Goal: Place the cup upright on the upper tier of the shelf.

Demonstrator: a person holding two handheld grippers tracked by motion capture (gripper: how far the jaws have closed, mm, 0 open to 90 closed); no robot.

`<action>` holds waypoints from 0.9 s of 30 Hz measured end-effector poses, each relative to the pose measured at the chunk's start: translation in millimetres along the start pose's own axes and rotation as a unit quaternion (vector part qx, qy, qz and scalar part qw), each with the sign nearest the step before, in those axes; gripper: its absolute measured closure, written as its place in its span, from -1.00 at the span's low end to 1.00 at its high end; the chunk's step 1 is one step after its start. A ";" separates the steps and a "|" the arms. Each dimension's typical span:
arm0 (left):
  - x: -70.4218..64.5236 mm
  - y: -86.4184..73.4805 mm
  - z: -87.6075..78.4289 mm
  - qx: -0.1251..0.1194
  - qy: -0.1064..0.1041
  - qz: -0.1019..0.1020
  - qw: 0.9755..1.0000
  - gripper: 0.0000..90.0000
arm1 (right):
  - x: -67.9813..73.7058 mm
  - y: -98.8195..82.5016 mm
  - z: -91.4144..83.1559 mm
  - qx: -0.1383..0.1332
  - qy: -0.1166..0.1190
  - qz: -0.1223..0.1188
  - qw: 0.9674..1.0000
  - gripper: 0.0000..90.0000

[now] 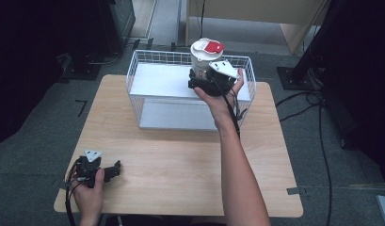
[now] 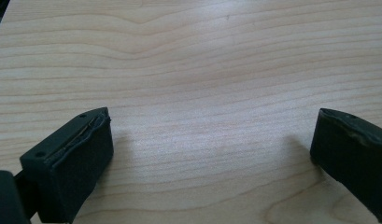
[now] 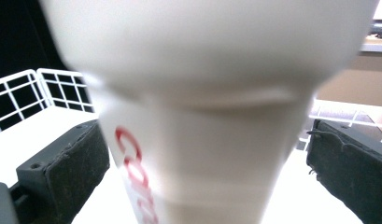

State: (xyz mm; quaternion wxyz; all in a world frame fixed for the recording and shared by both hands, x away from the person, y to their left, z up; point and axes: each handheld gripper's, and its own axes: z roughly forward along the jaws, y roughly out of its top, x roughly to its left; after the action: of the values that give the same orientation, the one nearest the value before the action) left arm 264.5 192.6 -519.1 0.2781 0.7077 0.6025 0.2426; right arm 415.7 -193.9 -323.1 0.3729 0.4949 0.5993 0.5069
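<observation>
Cup: a white paper cup (image 1: 202,59) with a white lid bearing a red patch stands upright over the white wire basket (image 1: 143,66), near its far right part; whether its base rests on the basket's floor cannot be told.
Cup and fingers: in the right gripper view the cup (image 3: 198,140) fills the space between the two black jaws, narrow end down, red lettering on its side. Its wall lies just beside the left jaw, while a small strip of white shows between it and the right jaw. Contact cannot be told.
Right gripper: the right gripper (image 1: 205,80) sits at the cup's lower body, jaws spread wide around it, the hand under it, palm up.
Left gripper: the left gripper (image 1: 116,168) rests low on the wooden table (image 1: 180,160) near its front left corner, well apart from the basket.
Left fingers: the jaws stand wide apart, with bare wood grain between them.
</observation>
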 end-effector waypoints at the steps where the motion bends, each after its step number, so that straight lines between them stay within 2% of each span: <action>1: 0.0 0.0 0.0 0.000 0.000 0.000 1.000 -1.00 | -0.1 -1.5 -2.0 0.002 0.000 0.001 1.000 -1.00; 19: 0.0 0.0 0.0 0.000 0.000 0.000 1.000 -1.00 | -10.5 -34.4 -38.5 0.005 0.008 -0.009 1.000 -1.00; 27: 0.1 0.0 0.0 0.000 0.000 0.000 1.000 -1.00 | -21.4 -51.9 -59.7 -0.001 0.005 -0.010 1.000 -1.00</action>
State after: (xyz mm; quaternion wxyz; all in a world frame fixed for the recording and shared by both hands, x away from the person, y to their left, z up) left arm 264.5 192.6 -519.0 0.2777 0.7078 0.6024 0.2431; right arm 352.8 -228.7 -362.6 0.3751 0.4858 0.6054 0.5068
